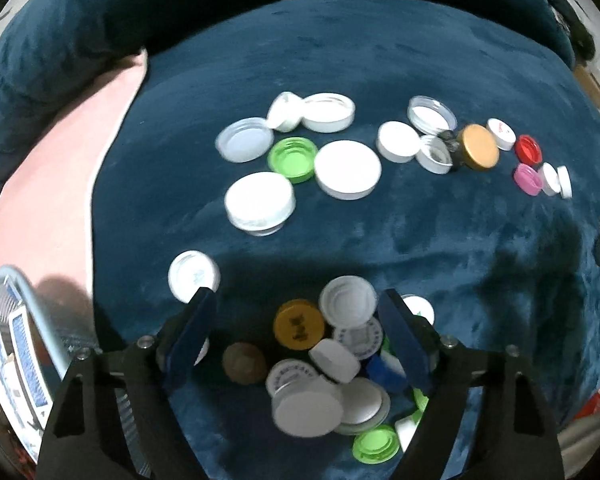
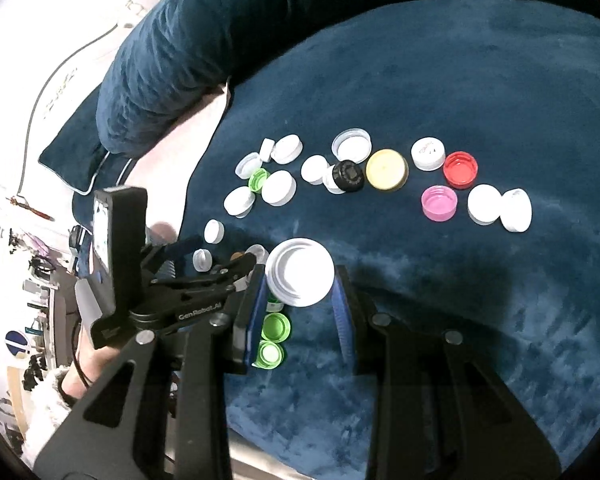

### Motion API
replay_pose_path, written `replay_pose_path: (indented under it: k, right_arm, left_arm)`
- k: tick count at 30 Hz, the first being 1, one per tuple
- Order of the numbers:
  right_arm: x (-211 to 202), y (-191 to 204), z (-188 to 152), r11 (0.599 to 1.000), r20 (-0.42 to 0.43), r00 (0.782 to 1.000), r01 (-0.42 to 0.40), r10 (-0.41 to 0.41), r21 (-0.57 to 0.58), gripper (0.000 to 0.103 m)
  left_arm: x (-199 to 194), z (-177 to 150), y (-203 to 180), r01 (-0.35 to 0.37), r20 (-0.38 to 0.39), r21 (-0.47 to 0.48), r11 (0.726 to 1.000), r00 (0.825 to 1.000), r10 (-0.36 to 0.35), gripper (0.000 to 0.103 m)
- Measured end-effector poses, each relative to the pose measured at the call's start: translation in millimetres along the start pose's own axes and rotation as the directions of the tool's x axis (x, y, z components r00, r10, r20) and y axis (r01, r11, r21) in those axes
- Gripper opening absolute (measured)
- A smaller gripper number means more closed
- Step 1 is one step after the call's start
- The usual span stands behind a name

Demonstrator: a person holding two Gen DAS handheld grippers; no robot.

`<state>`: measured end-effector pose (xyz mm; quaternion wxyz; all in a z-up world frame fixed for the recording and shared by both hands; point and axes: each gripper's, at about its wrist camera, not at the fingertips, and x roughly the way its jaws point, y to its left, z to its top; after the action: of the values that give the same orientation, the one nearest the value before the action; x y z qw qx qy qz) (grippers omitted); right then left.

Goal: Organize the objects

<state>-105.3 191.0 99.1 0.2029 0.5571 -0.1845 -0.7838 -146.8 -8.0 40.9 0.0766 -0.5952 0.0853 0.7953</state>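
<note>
Many bottle caps and jar lids lie on a dark blue blanket (image 1: 380, 60). My left gripper (image 1: 296, 294) points down, open, over a loose pile of caps; a yellow cap (image 1: 299, 324) and a white cap (image 1: 348, 306) lie between its fingers (image 1: 198, 320), and neither pad presses on them. My right gripper (image 2: 300, 278) is shut on a large white lid (image 2: 300, 276), held above the blanket. Two green caps (image 2: 276, 326) show under its left finger. Beyond it lie grouped caps: white lids (image 2: 278, 187), a gold lid (image 2: 387, 169), a red cap (image 2: 460, 169) and a pink cap (image 2: 439, 203).
A pink cloth (image 1: 60, 200) covers the blanket's left side. A basket (image 1: 44, 320) with blue playing cards sits at the lower left. A dark blue pillow (image 2: 160, 60) lies behind. A hand in a fleecy sleeve (image 2: 52, 396) holds the left gripper's body (image 2: 196, 312).
</note>
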Motion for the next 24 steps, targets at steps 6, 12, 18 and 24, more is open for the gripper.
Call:
replay_pose_path:
  k: [6,12,18,24]
  right_arm:
    - [8,-3,2,1.0,-0.014,1.0,0.001,-0.001,0.005,0.033]
    - [8,-1,3,1.0,-0.013,1.0,-0.002,0.002,0.003,0.033]
    - [11,8,4,1.0,-0.017,1.0,-0.003,0.003,-0.007,0.033]
    - [20,32,8,0.999,-0.026,0.999,-0.02,0.02,-0.03,0.033]
  left_arm:
    - [14,1,-12,0.061,-0.059,0.039,0.997,0.997,-0.059,0.037]
    - [2,3,0,0.119,-0.033,-0.035,0.992,0.992,-0.12,0.031]
    - [-29,-2,15,0.143,0.033,-0.093,0.985,0.989,-0.141,0.031]
    - [-69,-15,51,0.134,0.126,-0.159,0.978,0.985,-0.114,0.031]
